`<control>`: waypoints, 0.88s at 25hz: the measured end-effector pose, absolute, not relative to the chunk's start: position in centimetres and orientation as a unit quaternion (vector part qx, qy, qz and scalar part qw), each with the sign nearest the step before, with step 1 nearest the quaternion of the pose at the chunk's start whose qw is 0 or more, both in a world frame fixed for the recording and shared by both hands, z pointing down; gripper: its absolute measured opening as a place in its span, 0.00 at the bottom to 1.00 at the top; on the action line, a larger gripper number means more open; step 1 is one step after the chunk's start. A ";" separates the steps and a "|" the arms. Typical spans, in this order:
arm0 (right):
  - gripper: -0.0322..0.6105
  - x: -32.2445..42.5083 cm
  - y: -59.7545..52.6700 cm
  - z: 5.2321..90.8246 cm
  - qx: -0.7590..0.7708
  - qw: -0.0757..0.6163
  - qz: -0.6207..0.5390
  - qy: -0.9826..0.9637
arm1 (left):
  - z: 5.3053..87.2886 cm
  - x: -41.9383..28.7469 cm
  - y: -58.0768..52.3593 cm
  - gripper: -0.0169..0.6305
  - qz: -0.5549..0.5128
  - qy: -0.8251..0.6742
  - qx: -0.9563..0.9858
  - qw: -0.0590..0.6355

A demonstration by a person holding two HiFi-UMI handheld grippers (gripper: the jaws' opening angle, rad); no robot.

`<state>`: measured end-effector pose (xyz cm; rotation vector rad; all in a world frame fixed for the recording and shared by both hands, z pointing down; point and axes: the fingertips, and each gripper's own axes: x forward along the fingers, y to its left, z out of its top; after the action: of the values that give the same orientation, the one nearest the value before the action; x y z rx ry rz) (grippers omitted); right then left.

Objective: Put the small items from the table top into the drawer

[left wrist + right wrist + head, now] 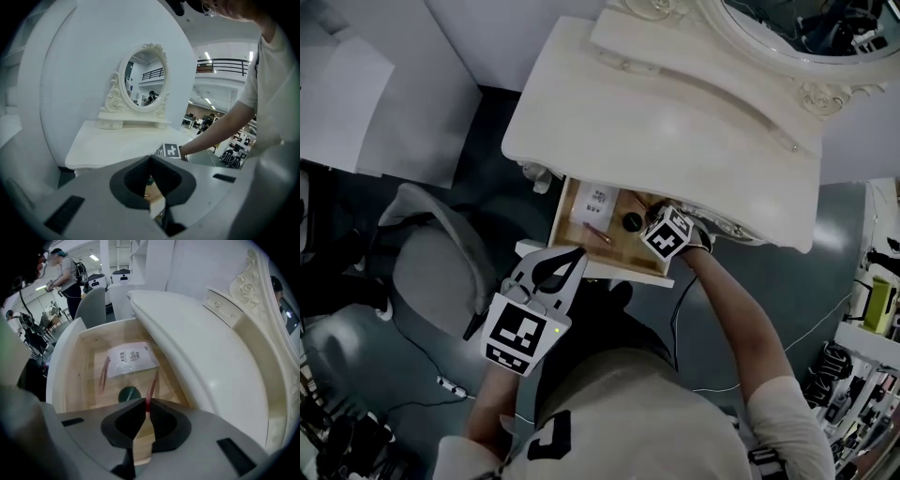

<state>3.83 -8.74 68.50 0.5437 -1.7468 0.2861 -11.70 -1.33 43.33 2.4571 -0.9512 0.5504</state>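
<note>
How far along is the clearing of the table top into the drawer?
Done: a white packet, a green round item and a pink stick lie in the open drawer. In hand: right gripper shut on a red stick over it. Remaining: release; table top looks bare.

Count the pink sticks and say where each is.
2. One stick lies in the drawer beside the white packet; the other stick is pinched by the right gripper over it. Others may be hidden.
</note>
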 end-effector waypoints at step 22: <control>0.25 3.9 -7.8 63.9 0.281 0.520 0.145 -0.794 | 42.2 -10.3 -1.0 0.12 0.208 -0.346 0.892 0.203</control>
<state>3.90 -7.75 63.89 0.6741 -1.9026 0.3465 -10.34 -0.97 42.16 2.4896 -0.9666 0.5817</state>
